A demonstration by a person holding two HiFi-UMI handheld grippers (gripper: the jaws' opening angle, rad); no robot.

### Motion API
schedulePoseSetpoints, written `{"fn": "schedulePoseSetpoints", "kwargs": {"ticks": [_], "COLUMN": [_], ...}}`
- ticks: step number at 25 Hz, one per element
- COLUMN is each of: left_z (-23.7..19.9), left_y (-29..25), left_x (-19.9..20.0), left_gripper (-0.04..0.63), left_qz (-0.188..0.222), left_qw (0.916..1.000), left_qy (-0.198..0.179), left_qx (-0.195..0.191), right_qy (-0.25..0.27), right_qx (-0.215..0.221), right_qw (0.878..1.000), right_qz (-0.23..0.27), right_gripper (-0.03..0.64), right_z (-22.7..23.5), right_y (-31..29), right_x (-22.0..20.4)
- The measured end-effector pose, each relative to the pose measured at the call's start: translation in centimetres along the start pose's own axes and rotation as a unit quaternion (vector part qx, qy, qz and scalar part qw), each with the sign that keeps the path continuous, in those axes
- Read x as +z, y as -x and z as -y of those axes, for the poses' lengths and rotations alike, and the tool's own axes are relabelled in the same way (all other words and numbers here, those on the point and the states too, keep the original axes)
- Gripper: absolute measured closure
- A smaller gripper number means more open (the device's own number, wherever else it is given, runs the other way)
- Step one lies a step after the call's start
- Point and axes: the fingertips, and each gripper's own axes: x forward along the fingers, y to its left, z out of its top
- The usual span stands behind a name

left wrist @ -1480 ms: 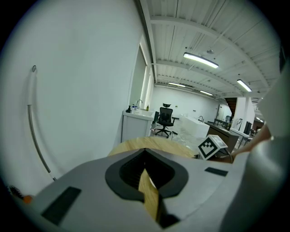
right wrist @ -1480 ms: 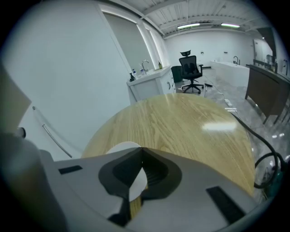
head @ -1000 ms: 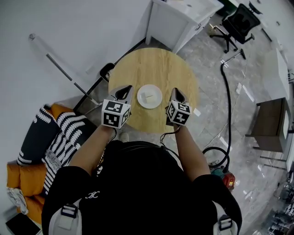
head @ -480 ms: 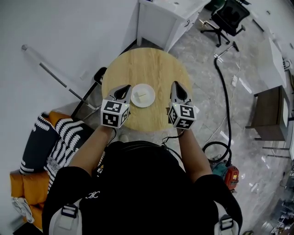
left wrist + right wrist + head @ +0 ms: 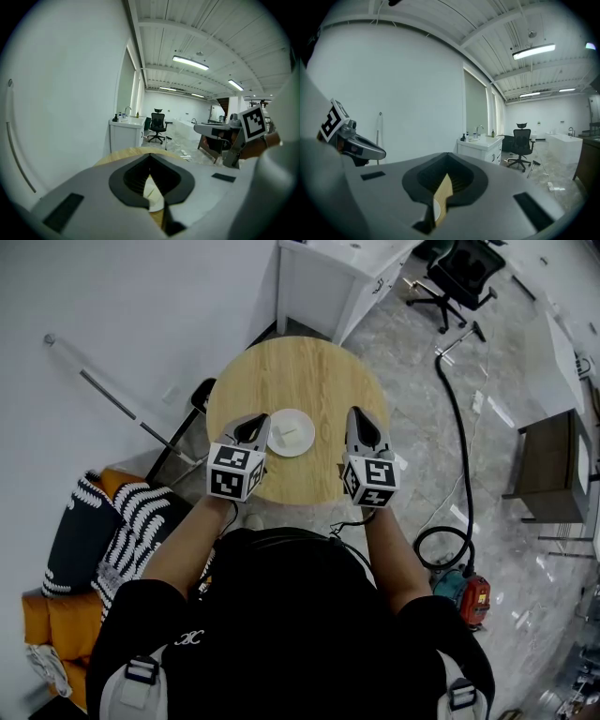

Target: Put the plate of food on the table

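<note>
A white plate [image 5: 291, 432] with a pale piece of food lies on the round wooden table [image 5: 309, 371], near its front edge. My left gripper [image 5: 253, 427] is shut and empty, just left of the plate's rim. My right gripper [image 5: 360, 421] is also shut and empty, a short way to the plate's right. In the left gripper view the closed jaws [image 5: 150, 157] leave a slit that shows the plate [image 5: 153, 193]. Through the slit in the right gripper [image 5: 447, 158] show the table's wood [image 5: 443, 192] and a sliver of the plate [image 5: 436, 212].
A white sink cabinet [image 5: 337, 273] stands behind the table, a black office chair [image 5: 464, 273] farther right. A black hose [image 5: 459, 456] runs over the floor to a red tool [image 5: 466, 596]. An orange sofa with striped cushions [image 5: 122, 521] is at left, a dark side table [image 5: 553, 474] at right.
The view has slid a little. My right gripper now stands farther from the plate and my left gripper nearer to it. The plate stays put on the table.
</note>
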Motion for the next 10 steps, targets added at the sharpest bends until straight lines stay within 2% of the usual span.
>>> {"fn": "schedulePoseSetpoints", "kwargs": {"ticks": [10], "left_z": [1.4], "left_y": [0.8], "left_x": [-0.2], "left_gripper": [0.591], "left_qz": [0.004], "left_qw": [1.0], "left_qy": [-0.004], "left_qx": [0.004], "right_qy": [-0.005], "right_qx": [0.012], "right_qw": [1.0], "right_qz": [0.001], "right_gripper": [0.609], "right_z": [0.0], "right_y": [1.1], "right_x": [-0.3]}}
